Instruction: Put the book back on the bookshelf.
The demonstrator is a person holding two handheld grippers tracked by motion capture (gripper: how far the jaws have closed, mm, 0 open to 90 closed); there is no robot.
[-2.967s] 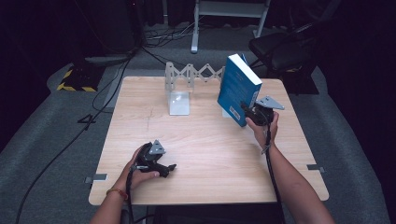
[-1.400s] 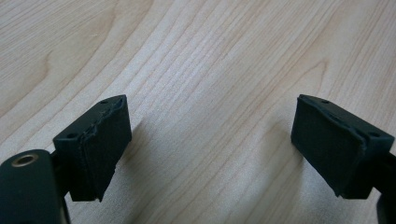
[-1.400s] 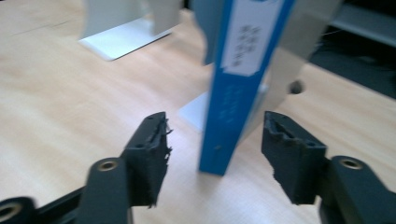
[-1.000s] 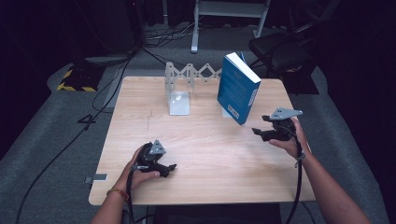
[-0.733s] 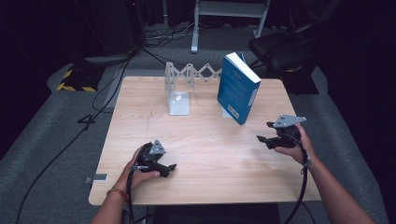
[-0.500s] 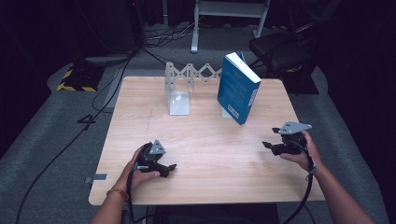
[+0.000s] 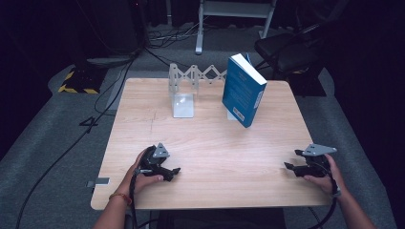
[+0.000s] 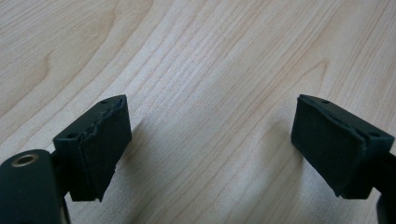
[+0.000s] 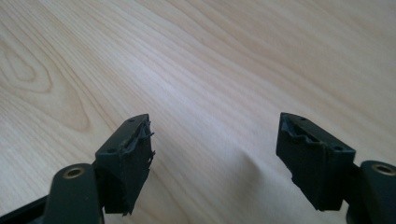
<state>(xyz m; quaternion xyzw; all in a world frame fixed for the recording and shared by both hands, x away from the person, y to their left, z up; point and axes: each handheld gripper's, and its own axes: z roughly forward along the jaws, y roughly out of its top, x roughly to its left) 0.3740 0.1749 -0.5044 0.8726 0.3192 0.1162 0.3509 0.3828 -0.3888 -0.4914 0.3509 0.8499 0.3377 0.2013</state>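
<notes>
A blue book [image 7: 243,90] stands tilted at the back of the wooden table [image 7: 215,143], propped by the right end of a white folding rack [image 7: 193,75]. My left gripper [image 7: 174,172] rests at the table's front left, its jaws wide apart over bare wood [image 8: 210,144]. A hand holds my right gripper [image 7: 292,160] low at the front right, far from the book. It is open, its jaws have just been opening a little further, and nothing is between them [image 9: 215,154].
A white bookend plate [image 7: 183,105] lies flat in front of the rack's left end. Beyond the table are a dark chair [image 7: 291,52], cables on the grey floor and a white stand's legs [image 7: 234,14].
The right gripper let go of the book, then moved away from it toward the table's front right edge and sank lower. The book stays leaning. The left gripper has not moved.
</notes>
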